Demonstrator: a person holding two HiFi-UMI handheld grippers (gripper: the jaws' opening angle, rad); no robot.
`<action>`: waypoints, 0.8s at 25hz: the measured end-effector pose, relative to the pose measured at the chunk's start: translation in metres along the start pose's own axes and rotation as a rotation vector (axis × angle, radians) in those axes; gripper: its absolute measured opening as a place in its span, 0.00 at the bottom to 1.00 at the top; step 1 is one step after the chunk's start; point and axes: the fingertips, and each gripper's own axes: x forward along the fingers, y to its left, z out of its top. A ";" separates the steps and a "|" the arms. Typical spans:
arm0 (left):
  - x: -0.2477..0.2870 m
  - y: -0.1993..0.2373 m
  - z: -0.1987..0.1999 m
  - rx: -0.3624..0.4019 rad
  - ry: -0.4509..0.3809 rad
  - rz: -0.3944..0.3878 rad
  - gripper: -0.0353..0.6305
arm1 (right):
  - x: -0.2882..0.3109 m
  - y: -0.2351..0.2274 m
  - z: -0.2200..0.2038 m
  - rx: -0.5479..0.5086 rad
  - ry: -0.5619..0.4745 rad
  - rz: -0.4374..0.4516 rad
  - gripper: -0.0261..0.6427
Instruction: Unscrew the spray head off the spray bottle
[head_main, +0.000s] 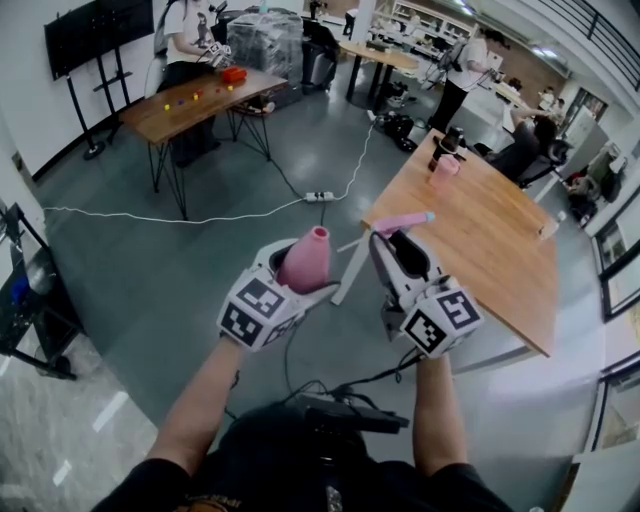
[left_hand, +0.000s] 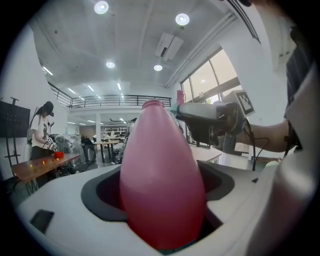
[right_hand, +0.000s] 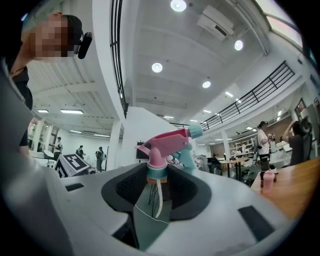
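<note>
A pink spray bottle without its head sticks up out of my left gripper, whose jaws are shut on its body; it fills the left gripper view as the same pink bottle with a bare neck. The pink and teal spray head is off the bottle and sits in my right gripper, shut on its collar. In the right gripper view the spray head stands upright, its thin dip tube hanging free between the jaws. The two grippers are held apart in the air, side by side.
A wooden table lies ahead on the right with a small pink bottle at its far end. A white cable and a power strip lie on the grey floor. Another wooden table with a seated person is at the far left.
</note>
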 end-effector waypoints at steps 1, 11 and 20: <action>0.000 0.000 0.001 -0.003 -0.001 0.004 0.69 | 0.000 -0.001 -0.003 0.000 0.006 -0.010 0.23; 0.001 -0.002 0.007 -0.007 -0.019 0.011 0.69 | -0.008 -0.012 -0.024 -0.023 0.052 -0.131 0.23; 0.003 -0.006 0.009 0.003 -0.021 0.000 0.69 | -0.012 -0.012 -0.027 -0.038 0.061 -0.144 0.23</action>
